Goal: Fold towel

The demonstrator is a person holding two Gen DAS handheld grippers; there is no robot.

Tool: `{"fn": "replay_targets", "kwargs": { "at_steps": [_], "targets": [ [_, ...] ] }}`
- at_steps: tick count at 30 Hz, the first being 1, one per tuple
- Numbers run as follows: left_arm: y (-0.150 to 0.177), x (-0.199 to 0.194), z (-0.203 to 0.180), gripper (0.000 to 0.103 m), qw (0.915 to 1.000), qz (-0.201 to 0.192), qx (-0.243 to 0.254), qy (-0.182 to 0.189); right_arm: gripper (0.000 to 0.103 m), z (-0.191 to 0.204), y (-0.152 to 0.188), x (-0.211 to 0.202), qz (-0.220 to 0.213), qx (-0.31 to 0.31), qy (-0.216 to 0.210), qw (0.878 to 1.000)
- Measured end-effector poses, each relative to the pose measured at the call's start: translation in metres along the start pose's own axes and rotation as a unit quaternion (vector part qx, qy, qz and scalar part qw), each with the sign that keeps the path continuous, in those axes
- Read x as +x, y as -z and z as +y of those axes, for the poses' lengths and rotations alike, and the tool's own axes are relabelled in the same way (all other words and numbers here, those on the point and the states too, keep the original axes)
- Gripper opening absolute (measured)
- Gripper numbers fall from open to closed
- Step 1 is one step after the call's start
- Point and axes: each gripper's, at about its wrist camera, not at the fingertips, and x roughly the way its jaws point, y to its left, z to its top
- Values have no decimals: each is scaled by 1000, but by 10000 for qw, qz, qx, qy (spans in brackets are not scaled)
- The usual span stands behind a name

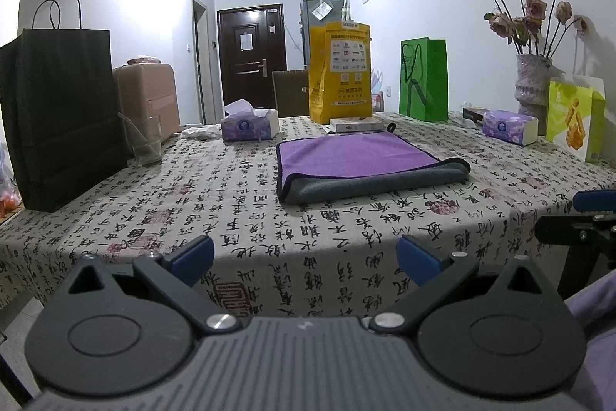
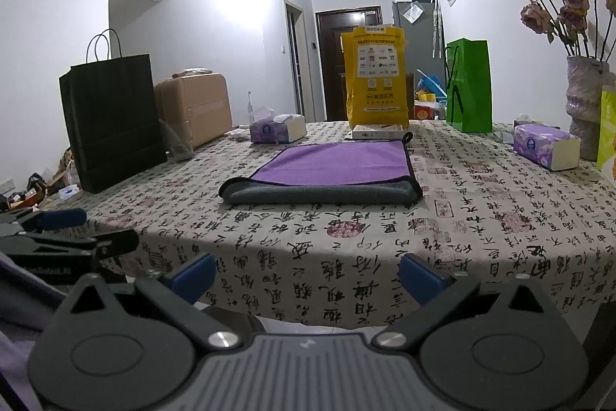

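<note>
At nine o'clock on the tabletop, which is covered in a calligraphy-print cloth, we see a tall black paper carrier bag with a clear drinking glass just beside it. The clutter there and along the far edge seems pushed back to leave the middle free for folding.

Our left tool hangs off the near edge at six o'clock, its blue-padded fingers spread wide with nothing between them. It touches no cloth.

At twelve o'clock from it lies the purple-and-grey microfibre towel, flat and well apart from both tools. It already looks doubled over: purple on top, the grey underside rolling out along the near rim in a soft fold. We judge one fold is made, and the tools are held back either to line up the next or because the job is finished.

Behind the towel stands a yellow printed paper bag, then a green gift bag at one o'clock.

Our right tool also hovers at the near edge, fingers parted and empty. At two o'clock sit a purple tissue pack and a vase of dried roses.
</note>
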Motion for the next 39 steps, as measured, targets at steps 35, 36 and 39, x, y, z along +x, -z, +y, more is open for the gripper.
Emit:
{"fn": "replay_targets", "kwargs": {
  "at_steps": [35,36,39],
  "targets": [
    [-7,16,4,103,9998,172,-22,-73,103,-12,4,9,-47,376,144,9992],
    [-8,18,4,103,9998,182,-28,-68,103,-12,5,9,-35,377,148,9992],
    [-10,25,4,103,9997,215,-58,-69,103,-16,4,13,-38,409,192,9990]
  ]
}}
